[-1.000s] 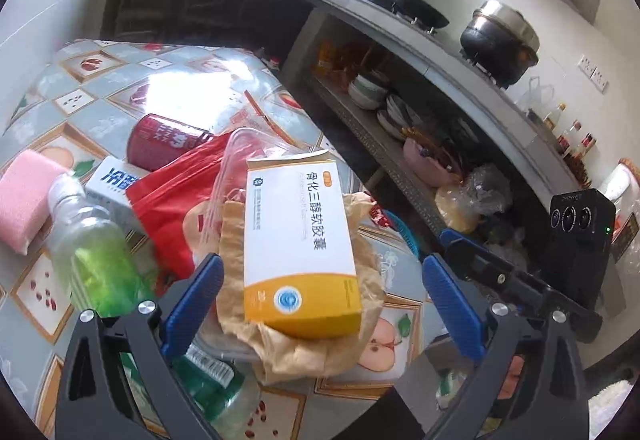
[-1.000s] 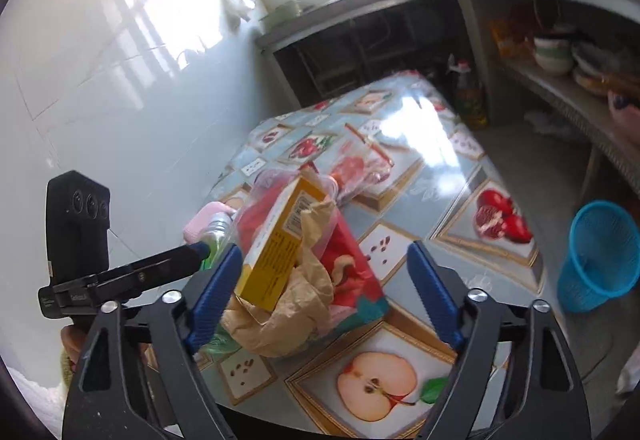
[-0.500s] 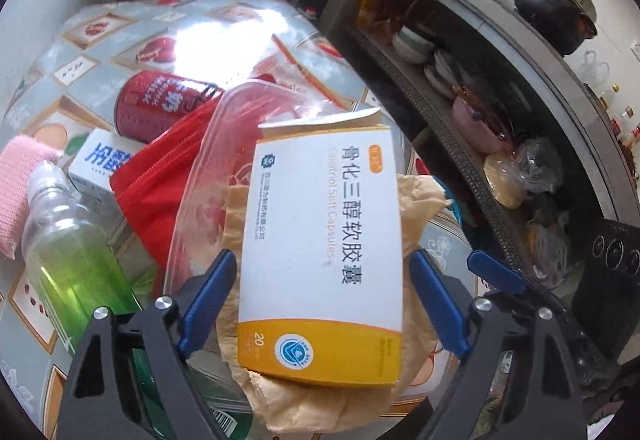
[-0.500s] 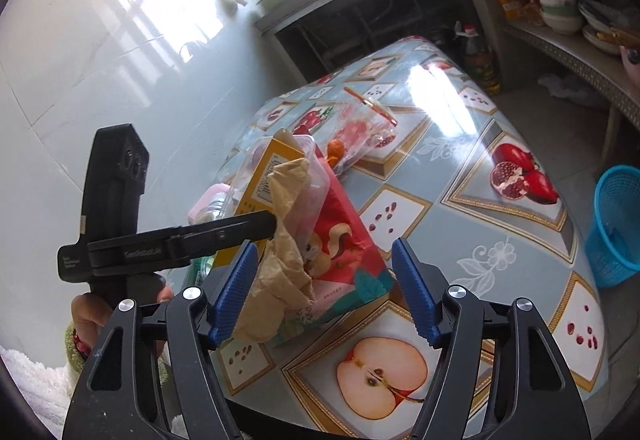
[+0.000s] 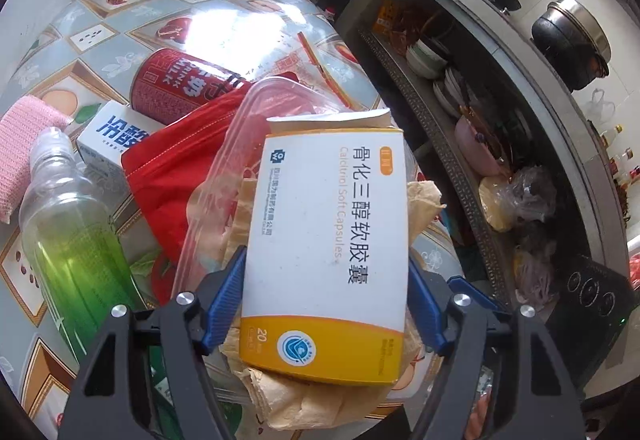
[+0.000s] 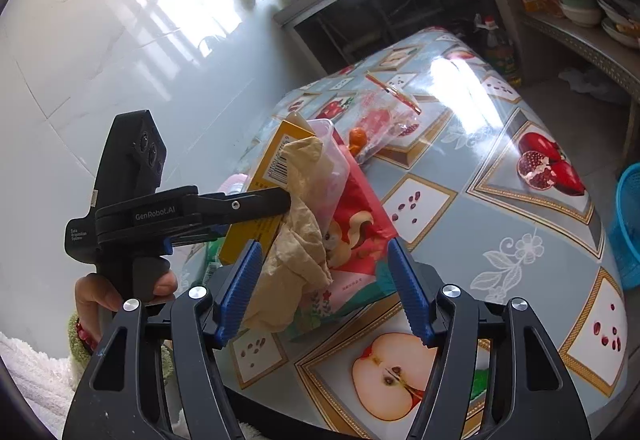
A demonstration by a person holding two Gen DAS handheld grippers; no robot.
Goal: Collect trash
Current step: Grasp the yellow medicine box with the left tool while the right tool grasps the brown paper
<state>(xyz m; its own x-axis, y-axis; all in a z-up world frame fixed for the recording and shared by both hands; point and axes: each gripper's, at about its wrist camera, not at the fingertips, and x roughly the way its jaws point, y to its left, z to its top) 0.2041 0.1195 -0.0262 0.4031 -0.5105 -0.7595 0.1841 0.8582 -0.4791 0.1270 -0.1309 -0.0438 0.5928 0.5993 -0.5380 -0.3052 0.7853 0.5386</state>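
Fingers of left hand-held gripper have closed onto the medicine box.

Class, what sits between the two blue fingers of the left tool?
The white-and-orange medicine box, lying on crumpled brown paper; the left wrist view shows it between the left tool's fingers.

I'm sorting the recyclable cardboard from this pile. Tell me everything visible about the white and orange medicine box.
The medicine box is a flat cardboard carton, white with an orange bottom band, Chinese print, "Calcitriol Soft Capsules" and "20". Its top flap stands open. It lies tilted on crumpled brown paper, between the left gripper fingers, which flank its sides. A barcode shows on its orange side.
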